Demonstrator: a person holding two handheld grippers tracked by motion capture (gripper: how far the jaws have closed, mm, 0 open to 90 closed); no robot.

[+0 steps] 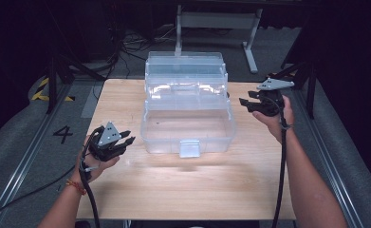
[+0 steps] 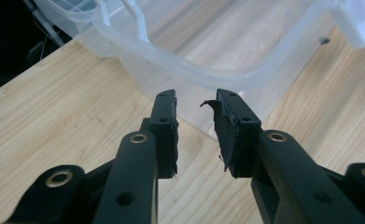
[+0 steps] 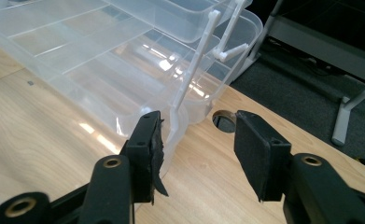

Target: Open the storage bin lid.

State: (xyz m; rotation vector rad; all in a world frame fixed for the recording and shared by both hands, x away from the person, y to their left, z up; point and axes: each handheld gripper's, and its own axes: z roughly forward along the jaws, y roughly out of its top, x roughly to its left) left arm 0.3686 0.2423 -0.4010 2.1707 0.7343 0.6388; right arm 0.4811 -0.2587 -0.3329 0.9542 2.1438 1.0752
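Currently your clear plastic cantilever storage box (image 1: 188, 107) sits opened out at the middle of the light wooden tabletop (image 1: 183, 190), its upper trays stepped back toward the far edge and the deep bottom bin nearest you, latch tab facing front. That spread leaves each tier visible from above (presumably why it stands unfolded); no contents can be made out.

You hold the left gripper (image 1: 126, 138) just off the bin's front left corner, jaws apart with nothing between them. The right gripper (image 1: 246, 103) hangs beside the box's right end, near the pivot arms, jaws likewise parted and empty. One gripper on each flank suits a two-sided move on the box, though neither pad touches plastic yet.

The high view gives the overall layout: both hands, the stepped tiers, the latch. The left gripper view adds the curved rim of the bin (image 2: 194, 70) close ahead of the left gripper (image 2: 196, 100) and a torn, curling pad on one jaw. The right gripper view shows the white hinge arm (image 3: 196, 65) linking the trays and a round hole in the tabletop (image 3: 224, 120) just beyond the right gripper (image 3: 196, 122).
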